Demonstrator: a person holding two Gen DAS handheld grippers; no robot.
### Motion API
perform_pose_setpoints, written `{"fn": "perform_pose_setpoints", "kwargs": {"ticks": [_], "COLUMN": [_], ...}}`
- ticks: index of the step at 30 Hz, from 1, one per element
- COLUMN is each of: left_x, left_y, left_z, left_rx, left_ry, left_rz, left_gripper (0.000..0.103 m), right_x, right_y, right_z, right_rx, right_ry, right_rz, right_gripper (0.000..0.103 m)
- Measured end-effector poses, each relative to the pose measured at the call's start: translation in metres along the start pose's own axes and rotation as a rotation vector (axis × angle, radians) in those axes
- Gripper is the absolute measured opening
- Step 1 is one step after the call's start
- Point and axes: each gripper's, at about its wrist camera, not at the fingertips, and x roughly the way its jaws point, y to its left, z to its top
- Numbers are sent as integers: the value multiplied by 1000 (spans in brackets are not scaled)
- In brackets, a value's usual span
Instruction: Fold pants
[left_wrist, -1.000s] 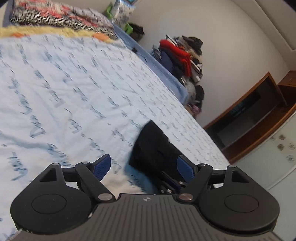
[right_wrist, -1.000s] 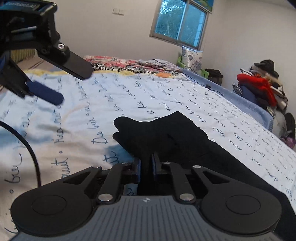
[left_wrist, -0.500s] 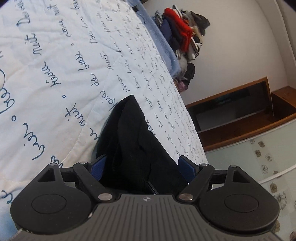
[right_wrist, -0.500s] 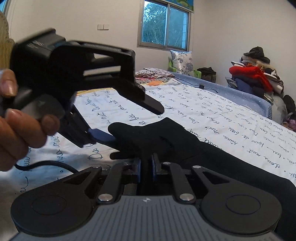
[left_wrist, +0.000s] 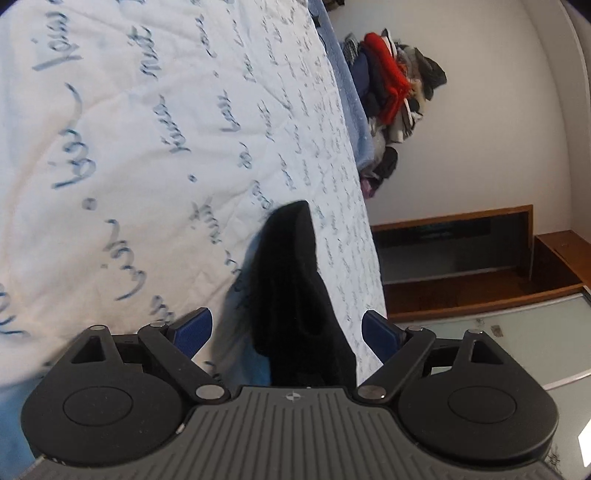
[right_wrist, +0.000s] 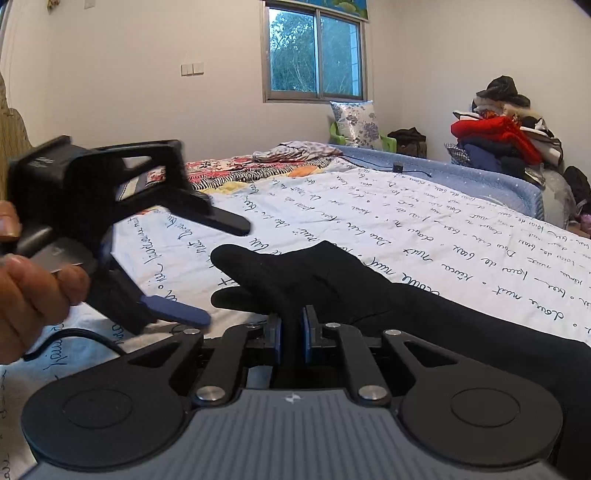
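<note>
Black pants lie on the white bedspread with blue handwriting. My right gripper is shut on a fold of the pants at their near edge. In the left wrist view an end of the pants rises between the blue pads of my left gripper, which stand wide apart and clear of the cloth; its jaws are opening. From the right wrist view my left gripper hovers at the left, held by a hand, its fingers above and below the pants' left end.
A heap of clothes with a red garment sits beyond the bed's right side. Patterned bedding and a floral cushion lie at the far end under a window. A wooden cabinet stands off the bed.
My left gripper has rolled, come down and moved in toward the pants' end, which now sits between its spread fingers. Its jaws have widened. The right gripper keeps its grip.
</note>
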Motion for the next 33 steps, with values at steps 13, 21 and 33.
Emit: {"fn": "perform_pose_setpoints", "kwargs": {"ticks": [13,21,33], "left_x": [91,84,66], "left_y": [-31,-69,-93], "left_z": [31,15,-3], "left_rx": [181,404,439], "left_ry": [144,98,56], "left_rz": [223,330,327], "left_gripper": [29,23,19], "right_x": [6,-5,20], "right_y": [-3,-101,-160], "right_z": [-3,11,-1], "right_rx": [26,727,1130], "right_ry": [79,16,227], "right_rz": [64,330,357], "right_gripper": [11,12,67]}}
